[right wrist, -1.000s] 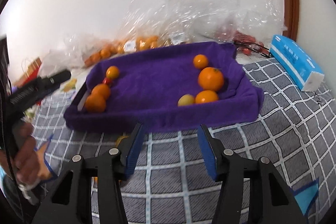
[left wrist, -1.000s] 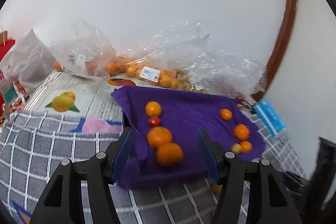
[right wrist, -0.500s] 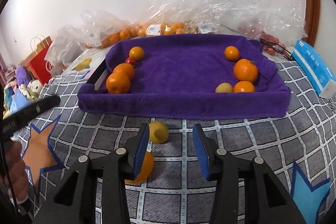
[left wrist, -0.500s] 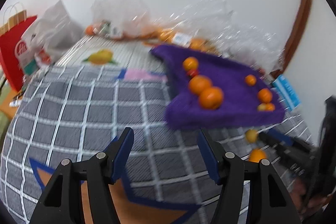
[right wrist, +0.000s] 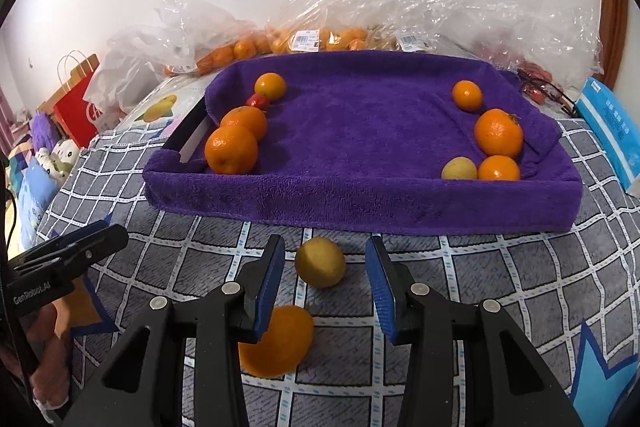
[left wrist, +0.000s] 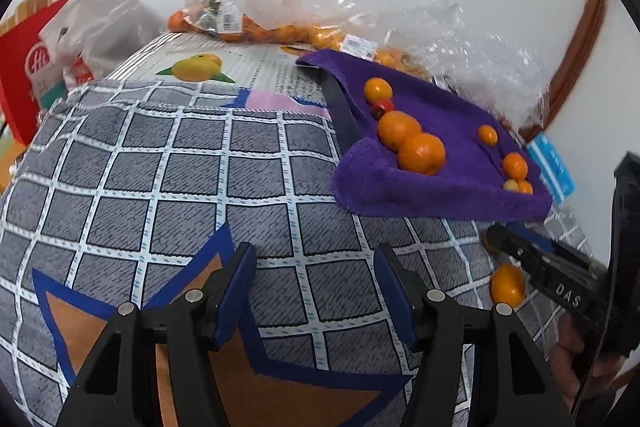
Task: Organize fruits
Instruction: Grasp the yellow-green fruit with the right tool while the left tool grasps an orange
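Both the left hand-held gripper [left wrist: 316,287] and right hand-held gripper [right wrist: 325,277] hover with jaws spread.

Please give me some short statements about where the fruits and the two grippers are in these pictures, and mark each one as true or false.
1. The right gripper is open, with the yellow fruit between its fingers. True.
2. The left gripper is shut on an orange. False: it is open and holds nothing; only the checked blanket lies ahead of it.
3. Every fruit already lies in the purple tray. False: the yellow fruit and a loose orange lie on the blanket in front of it.
4. A small red fruit sits among the oranges on the tray's left side. True.
5. Bagged oranges lie behind the tray. True.
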`<state>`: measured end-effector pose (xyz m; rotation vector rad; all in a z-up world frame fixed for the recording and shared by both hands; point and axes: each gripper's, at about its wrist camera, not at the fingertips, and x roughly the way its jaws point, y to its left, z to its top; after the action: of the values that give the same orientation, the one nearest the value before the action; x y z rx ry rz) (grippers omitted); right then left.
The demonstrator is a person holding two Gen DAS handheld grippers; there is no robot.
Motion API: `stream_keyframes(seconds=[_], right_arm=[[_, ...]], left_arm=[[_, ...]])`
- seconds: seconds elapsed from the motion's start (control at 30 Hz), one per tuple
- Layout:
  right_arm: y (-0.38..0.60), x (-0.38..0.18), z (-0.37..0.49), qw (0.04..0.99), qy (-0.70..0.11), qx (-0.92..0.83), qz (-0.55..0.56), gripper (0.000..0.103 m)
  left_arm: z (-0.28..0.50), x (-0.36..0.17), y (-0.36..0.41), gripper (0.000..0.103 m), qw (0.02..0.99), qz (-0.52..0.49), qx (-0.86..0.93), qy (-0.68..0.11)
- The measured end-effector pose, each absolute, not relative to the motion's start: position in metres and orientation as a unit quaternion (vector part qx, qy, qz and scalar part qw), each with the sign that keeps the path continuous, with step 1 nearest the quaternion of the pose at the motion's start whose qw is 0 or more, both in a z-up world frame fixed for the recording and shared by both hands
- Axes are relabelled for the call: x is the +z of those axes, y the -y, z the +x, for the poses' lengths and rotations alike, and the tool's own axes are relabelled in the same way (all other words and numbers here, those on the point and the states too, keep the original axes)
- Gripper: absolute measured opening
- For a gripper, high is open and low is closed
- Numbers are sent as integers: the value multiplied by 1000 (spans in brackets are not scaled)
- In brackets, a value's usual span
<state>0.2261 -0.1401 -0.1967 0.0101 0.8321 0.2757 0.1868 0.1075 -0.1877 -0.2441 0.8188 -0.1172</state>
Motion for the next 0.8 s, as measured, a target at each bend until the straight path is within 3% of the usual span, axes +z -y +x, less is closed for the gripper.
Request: stream_keyframes(seconds=[0.43, 0.63, 0.8], right_arm=[[135, -205, 232, 899, -418, 134, -1, 37], [138, -205, 232, 899, -418, 130, -1, 27], [138, -203, 229, 902, -409, 136, 1, 27]], left_arm=[[189, -187, -100, 60, 909, -90, -55, -404], [188, -186, -100, 60, 908, -95, -67, -401], [187, -186, -100, 60, 908, -99, -73, -399]])
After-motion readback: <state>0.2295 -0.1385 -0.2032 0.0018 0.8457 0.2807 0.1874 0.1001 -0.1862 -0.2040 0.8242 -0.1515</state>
